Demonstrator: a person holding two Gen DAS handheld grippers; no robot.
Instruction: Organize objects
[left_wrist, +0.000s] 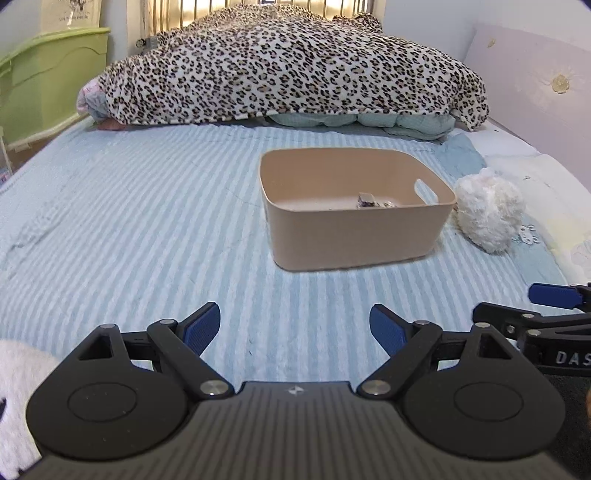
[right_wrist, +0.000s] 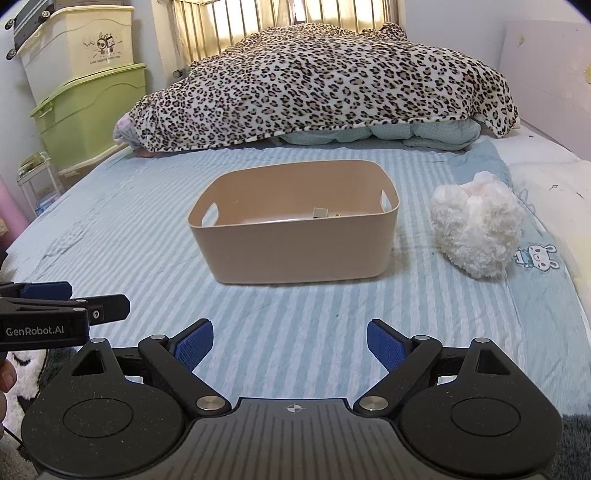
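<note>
While the striped bed (right_wrist: 129, 236) carries a tan bin (right_wrist: 295, 251) at its middle, a white plush toy (right_wrist: 476, 229) lies just beside it toward the right edge. Soft and light, it should squash; pinch its bulging middle. Left gripper (left_wrist: 294, 328) and right gripper (right_wrist: 290, 345) gape empty

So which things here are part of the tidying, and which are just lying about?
Part of the job:
beige bin
small items in the bin
white fluffy toy

Just lying about:
leopard blanket
green storage box
cream storage box
</note>
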